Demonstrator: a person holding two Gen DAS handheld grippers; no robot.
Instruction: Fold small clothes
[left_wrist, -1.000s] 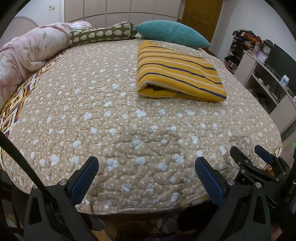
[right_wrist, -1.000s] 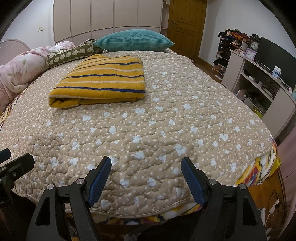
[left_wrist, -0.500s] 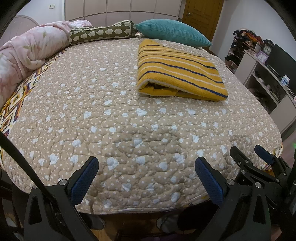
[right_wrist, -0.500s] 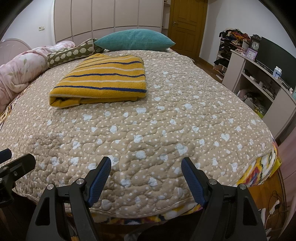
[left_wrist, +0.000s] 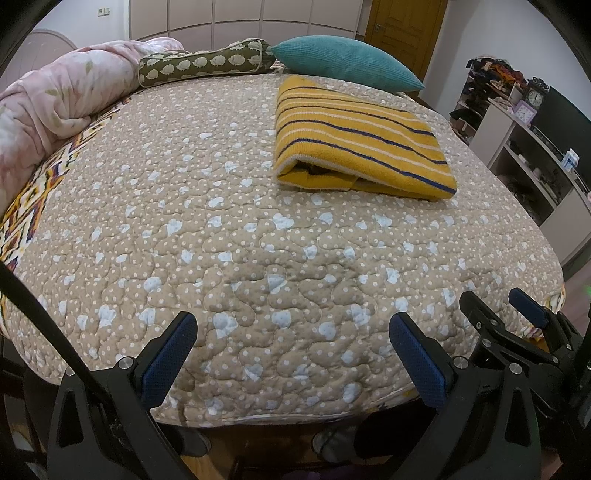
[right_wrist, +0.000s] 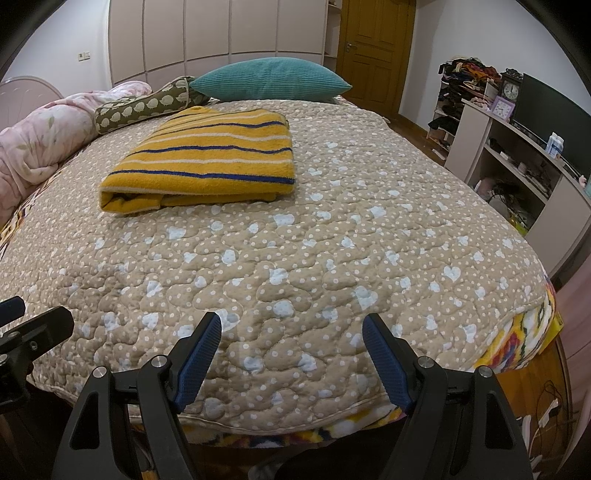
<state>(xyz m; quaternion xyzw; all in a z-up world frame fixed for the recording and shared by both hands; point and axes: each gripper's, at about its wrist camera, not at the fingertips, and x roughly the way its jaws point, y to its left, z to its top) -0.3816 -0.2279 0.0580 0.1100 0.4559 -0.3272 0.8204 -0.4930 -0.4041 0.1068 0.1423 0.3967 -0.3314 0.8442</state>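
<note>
A folded yellow garment with blue and white stripes (left_wrist: 354, 138) lies flat on the far part of the bed; it also shows in the right wrist view (right_wrist: 207, 162). My left gripper (left_wrist: 291, 343) is open and empty over the bed's near edge, far from the garment. My right gripper (right_wrist: 291, 343) is open and empty, also at the near edge. In the left wrist view the right gripper (left_wrist: 517, 317) shows at the lower right. Part of the left gripper (right_wrist: 33, 325) shows at the left edge of the right wrist view.
The bed has a beige quilted cover with white dots (left_wrist: 221, 229). A teal pillow (left_wrist: 343, 61), a green patterned bolster (left_wrist: 203, 66) and a pink duvet (left_wrist: 55, 99) lie at the head and left. White shelves with clocks and a screen (right_wrist: 517, 147) stand at the right.
Both grippers have edged slightly forward and stay open at the near edge. The garment has not moved.
</note>
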